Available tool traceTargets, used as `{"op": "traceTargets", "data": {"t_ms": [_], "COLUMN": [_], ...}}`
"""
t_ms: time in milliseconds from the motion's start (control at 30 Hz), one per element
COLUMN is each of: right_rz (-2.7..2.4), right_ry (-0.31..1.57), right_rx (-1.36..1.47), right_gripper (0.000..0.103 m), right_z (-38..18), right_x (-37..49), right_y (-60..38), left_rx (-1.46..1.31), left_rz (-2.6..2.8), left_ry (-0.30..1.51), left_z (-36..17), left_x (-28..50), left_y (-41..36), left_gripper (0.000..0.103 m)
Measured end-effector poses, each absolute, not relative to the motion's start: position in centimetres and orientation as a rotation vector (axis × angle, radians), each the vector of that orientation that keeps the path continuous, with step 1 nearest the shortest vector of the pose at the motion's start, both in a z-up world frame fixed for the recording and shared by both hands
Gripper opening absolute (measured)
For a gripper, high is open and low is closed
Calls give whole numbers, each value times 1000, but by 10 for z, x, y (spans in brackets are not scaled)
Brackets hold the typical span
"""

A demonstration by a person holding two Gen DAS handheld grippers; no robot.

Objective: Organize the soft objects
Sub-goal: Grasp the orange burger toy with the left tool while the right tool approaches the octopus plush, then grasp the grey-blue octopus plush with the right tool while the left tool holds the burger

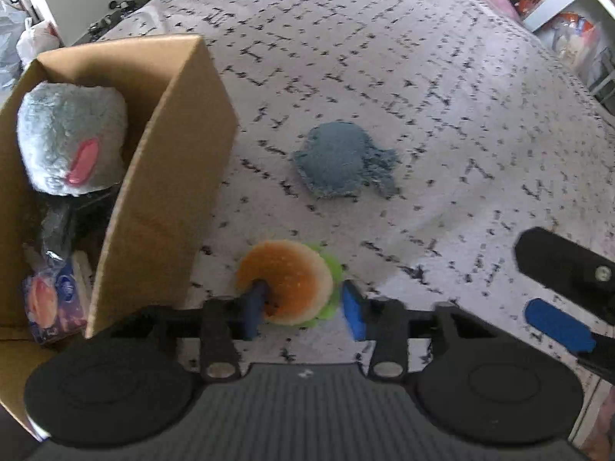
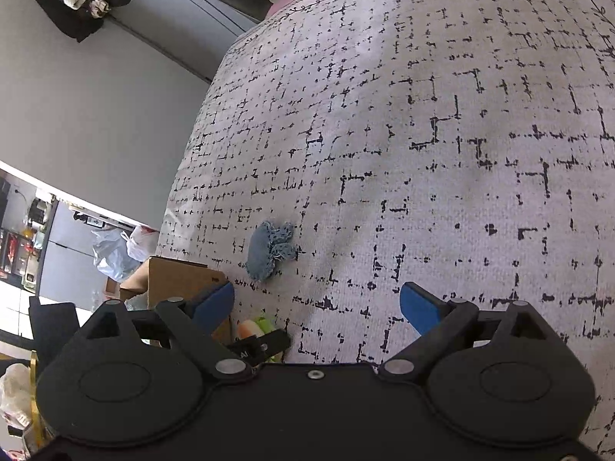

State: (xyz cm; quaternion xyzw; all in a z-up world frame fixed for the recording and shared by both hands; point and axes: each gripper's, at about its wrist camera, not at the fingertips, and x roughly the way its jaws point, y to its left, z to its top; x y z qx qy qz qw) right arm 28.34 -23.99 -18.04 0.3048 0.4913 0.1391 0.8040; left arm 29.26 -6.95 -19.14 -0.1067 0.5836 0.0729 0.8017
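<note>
Patterned bedspread (image 1: 442, 88), burger plush (image 1: 286, 280) between fingers (image 1: 255, 303)

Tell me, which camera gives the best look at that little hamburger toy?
The left wrist view. There the hamburger toy lies whole on the bedspread between the fingers of the left gripper, bun and green lettuce edge plain. The right wrist view shows only a sliver of it, mostly hidden behind gripper parts.

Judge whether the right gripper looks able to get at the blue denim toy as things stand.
Probably yes: the right gripper stands open, and only bare bedspread lies between it and the blue denim toy.
</note>
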Motion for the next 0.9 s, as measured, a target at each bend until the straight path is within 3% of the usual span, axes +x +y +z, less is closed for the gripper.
{"op": "traceTargets", "data": {"t_ms": [100,267,533,900], "right_rz": [303,327,349,397], "right_ry": [1046,1043,1022,1018], "right_rx": [637,612,640,606], "right_gripper": [94,89,79,73], "right_z": [-179,-178,-179,-183], "right_x": [286,290,302,320], "right_y": [-237,-230,-222,-192], "left_rx": [-260,-274,-344,-425], "left_rz": [145,132,130,125], "left_ry": [1250,1207,1176,1175], "left_z": [-186,-168,-159,-170], "left_x": [295,295,293,295], "left_y": [-64,-59,-49,-41], "left_gripper": [26,20,20,20]}}
